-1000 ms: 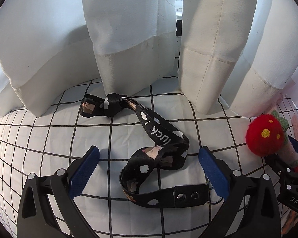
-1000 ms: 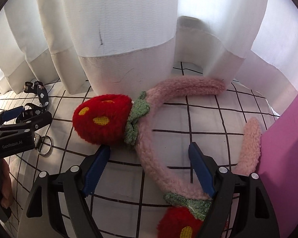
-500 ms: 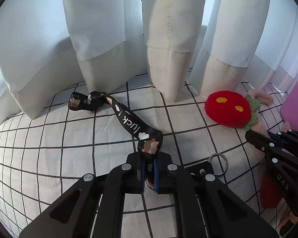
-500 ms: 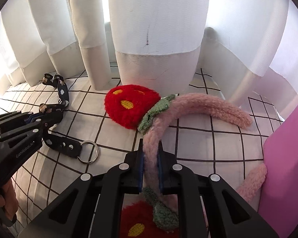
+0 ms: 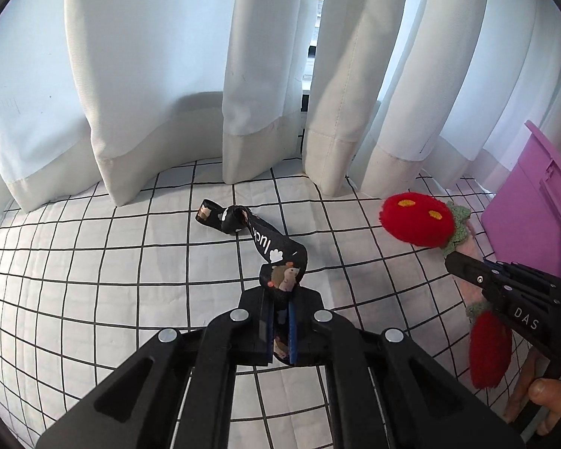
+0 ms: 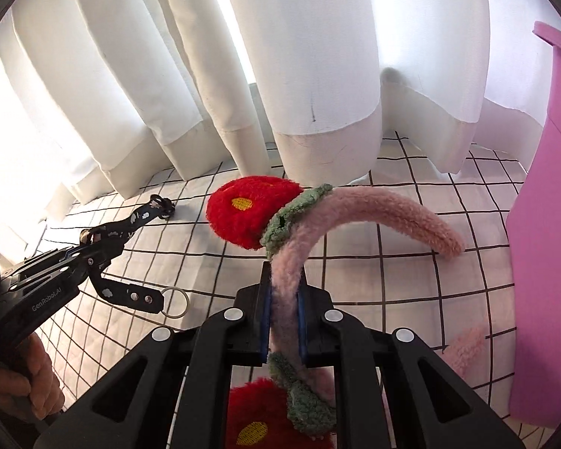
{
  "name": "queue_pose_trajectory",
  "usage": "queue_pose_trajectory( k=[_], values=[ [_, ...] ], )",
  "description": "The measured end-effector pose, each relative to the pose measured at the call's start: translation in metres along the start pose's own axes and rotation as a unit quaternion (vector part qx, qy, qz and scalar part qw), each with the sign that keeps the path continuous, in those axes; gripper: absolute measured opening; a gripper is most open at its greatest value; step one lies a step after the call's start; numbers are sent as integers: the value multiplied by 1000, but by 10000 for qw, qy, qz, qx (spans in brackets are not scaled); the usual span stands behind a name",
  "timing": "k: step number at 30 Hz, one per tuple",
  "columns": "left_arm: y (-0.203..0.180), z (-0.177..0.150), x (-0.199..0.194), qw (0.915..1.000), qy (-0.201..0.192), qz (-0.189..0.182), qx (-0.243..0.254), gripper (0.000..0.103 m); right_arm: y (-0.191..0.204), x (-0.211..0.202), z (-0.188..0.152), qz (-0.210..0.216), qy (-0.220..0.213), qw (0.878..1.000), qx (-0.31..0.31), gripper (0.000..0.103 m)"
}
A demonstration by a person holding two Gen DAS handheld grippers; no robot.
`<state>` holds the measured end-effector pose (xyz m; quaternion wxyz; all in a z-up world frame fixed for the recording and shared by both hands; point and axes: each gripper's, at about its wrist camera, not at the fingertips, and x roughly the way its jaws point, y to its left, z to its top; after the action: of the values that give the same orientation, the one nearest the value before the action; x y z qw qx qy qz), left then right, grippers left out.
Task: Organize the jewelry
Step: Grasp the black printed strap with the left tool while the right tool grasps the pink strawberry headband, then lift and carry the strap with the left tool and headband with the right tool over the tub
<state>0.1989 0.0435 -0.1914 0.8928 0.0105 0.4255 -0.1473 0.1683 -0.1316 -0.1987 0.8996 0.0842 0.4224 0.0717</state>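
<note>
My left gripper (image 5: 279, 331) is shut on a black printed strap (image 5: 265, 241) and lifts its near part off the checked cloth; the far end still trails on the cloth. In the right wrist view the strap (image 6: 131, 220) hangs from that gripper (image 6: 89, 252) with a metal ring (image 6: 174, 302) at its end. My right gripper (image 6: 283, 323) is shut on a fuzzy pink headband (image 6: 374, 211) with red strawberry pompoms (image 6: 250, 211), held above the cloth. The headband's strawberry (image 5: 415, 220) and my right gripper (image 5: 478, 273) show at the right of the left wrist view.
A white cloth with a black grid (image 5: 93, 262) covers the surface. White curtains (image 5: 250, 75) hang along the back edge. A purple box (image 6: 546, 224) stands at the right, also seen in the left wrist view (image 5: 531, 209).
Both grippers closed, the left on the strap and the right on the headband, and then rose, lifting both items off the cloth.
</note>
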Motion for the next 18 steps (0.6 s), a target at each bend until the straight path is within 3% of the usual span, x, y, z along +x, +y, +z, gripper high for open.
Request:
queue_pose_trajectory(
  k=[11, 18],
  values=[
    [27, 2, -83, 9992, -264, -175, -233, 5, 37, -65, 12, 366, -277, 9989, 18, 11],
    [27, 18, -137, 9966, -759, -240, -196, 5, 64, -120, 20, 460, -703, 9964, -114, 11]
  ],
)
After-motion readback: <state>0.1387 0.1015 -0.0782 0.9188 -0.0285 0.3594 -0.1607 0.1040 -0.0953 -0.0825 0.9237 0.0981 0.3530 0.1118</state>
